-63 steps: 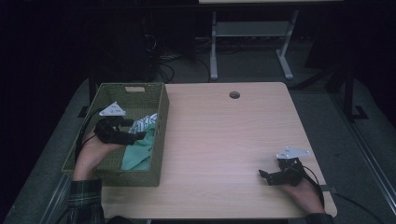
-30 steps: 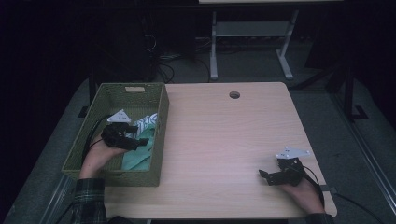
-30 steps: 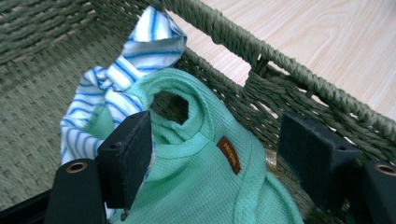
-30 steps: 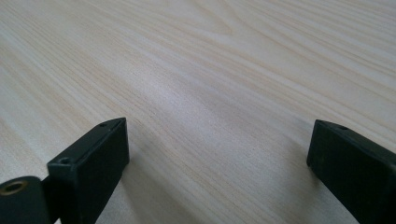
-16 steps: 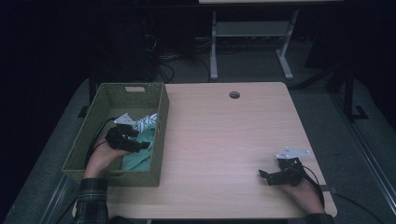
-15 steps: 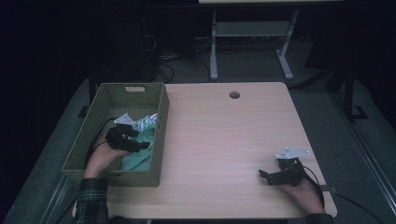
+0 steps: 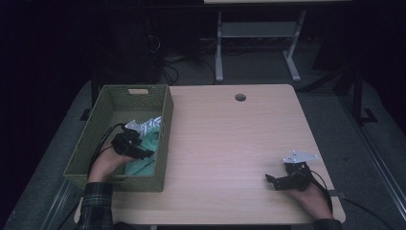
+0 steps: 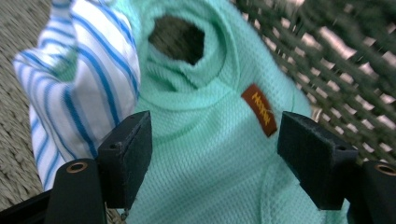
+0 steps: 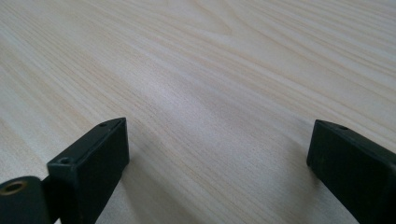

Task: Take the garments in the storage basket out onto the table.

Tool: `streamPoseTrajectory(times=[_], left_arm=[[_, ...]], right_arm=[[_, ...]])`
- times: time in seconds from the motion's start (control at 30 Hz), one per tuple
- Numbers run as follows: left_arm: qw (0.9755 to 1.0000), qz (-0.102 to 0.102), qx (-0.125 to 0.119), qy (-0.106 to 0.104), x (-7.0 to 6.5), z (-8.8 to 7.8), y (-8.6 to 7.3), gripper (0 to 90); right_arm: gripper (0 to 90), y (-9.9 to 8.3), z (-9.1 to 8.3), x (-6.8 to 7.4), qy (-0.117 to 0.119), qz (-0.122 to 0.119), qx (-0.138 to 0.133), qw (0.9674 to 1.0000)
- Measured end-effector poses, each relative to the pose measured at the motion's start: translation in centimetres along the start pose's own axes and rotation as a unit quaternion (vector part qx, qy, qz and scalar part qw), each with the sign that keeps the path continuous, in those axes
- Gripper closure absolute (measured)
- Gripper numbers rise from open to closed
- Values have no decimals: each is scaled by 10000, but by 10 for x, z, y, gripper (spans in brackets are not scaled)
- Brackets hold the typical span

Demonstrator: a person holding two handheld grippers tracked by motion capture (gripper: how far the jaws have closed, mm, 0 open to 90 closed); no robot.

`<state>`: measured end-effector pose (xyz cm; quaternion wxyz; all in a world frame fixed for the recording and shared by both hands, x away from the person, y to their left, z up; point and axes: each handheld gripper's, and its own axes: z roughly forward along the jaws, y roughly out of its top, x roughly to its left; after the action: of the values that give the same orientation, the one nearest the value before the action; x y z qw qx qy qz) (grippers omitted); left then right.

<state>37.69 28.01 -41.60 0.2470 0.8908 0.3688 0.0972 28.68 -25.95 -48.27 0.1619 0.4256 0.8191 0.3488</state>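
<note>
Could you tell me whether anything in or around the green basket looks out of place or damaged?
Nothing stands out. The mint green garment and the blue-striped cloth lie crumpled in the green basket, and the left hand-held gripper is open over the garment.

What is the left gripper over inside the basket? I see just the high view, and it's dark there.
Observer: A mint-green knit garment, seen between its open jaws in the left gripper view.
Operator: Any markings on it?
Observer: A small brown label sewn near the collar.
Operator: And the white thing beside it?
Observer: A blue-and-white striped cloth, lying against the garment's collar.
Operator: The right gripper?
Observer: Its jaws stand open with bare wooden table between them.
</note>
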Motion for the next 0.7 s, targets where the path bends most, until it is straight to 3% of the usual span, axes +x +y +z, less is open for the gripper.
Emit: streamPoseTrajectory(times=[0.3, 0.5, 0.57, 0.6, 0.7], left_arm=[[9993, 147, 342, -98, -3, 7, 0, 258], [9979, 298, 485, -306, -8, 11, 1, 235], [9975, 297, 573, -272, -10, 14, 1, 217], [9964, 371, 736, -213, -10, 16, 1, 218], [9959, 359, 805, -181, -11, 18, 1, 229]], right_arm=[[53, 0, 0, 0, 1, -1, -4, 10000], [53, 0, 0, 0, -2, -9, -4, 10000], [53, 0, 0, 0, 0, -1, 0, 10000], [53, 0, 0, 0, -1, -5, -5, 10000], [53, 0, 0, 0, 1, -3, -4, 10000]])
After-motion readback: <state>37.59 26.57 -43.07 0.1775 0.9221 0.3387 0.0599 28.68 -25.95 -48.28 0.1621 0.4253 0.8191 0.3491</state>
